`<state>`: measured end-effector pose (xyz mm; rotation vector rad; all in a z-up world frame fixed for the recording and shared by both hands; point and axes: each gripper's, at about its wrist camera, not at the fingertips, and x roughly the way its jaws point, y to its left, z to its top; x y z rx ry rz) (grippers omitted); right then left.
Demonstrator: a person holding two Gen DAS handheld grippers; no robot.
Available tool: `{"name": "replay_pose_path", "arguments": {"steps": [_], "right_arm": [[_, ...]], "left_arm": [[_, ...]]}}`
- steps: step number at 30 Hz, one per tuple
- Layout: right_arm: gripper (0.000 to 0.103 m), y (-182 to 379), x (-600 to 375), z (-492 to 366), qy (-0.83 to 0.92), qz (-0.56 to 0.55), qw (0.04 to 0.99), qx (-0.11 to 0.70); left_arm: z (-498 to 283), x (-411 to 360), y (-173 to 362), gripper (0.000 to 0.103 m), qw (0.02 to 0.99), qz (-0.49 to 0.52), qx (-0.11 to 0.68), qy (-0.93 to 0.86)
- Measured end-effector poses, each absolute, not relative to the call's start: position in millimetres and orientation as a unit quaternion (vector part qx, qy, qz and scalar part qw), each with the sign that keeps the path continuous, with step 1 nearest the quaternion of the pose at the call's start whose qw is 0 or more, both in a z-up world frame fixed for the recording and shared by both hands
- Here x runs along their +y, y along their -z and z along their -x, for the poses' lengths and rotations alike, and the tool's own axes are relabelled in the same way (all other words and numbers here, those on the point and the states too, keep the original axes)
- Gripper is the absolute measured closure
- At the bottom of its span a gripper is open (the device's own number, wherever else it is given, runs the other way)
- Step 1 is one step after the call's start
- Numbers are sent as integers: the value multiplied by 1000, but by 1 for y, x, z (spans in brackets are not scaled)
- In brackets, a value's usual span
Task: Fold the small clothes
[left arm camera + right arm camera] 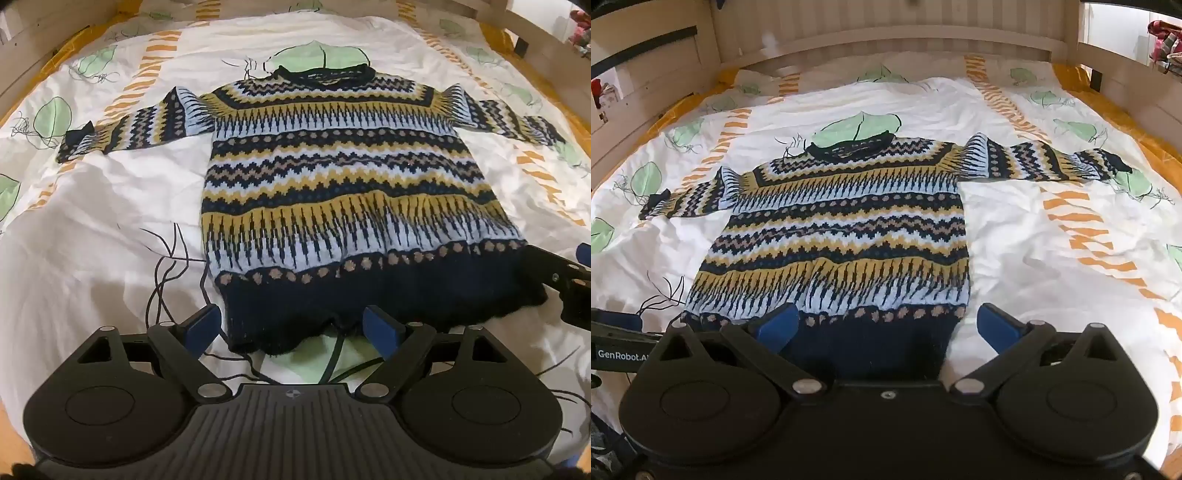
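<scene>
Left gripper (293,326): jaws spread wide, nothing clamped. It is tilted steeply down over the near-left corner of the sweater's dark hem, with one blue pad (201,326) just off the left edge of the knit and the other over the hem's lower edge. Whether either pad touches cloth cannot be told.

Right gripper (886,325): jaws at full spread, holding nothing. It straddles the near-right part of the hem; one pad lies over the patterned band, the other sits beyond the right side seam above bare duvet.

Sweater (842,229): patterned knit, lying flat and face up near the middle of the bed, collar towards the headboard (886,37), both sleeves stretched out to the sides, hem nearest the grippers. No fold is yet made; judged to be the start of the first fold, with both hem corners about to be taken.

Duvet (1034,240): white, leaf-printed, soft and creased beneath the garment.

Risks, as judged:
- With the outer pads hanging past the garment edges, closing could pinch duvet along with the knit, so lifting would drag the bedding.
- The hem is thick and double-layered; a shallow bite may catch only the top layer and part front from back.
- Uneven grips at the two corners would skew the fold line.
- The spread sleeves may trail or bunch if the hem is carried forward first.
</scene>
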<state>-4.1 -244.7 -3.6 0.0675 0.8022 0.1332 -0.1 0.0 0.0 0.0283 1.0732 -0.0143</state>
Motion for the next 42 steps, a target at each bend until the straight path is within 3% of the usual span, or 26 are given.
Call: {"name": "replay_pose_path", "arguments": {"steps": [42], "right_arm": [[1,5,-242,2,-66,-28,912,403]], "left_arm": [[-1,1,1,20,856,-6,517,4]]}}
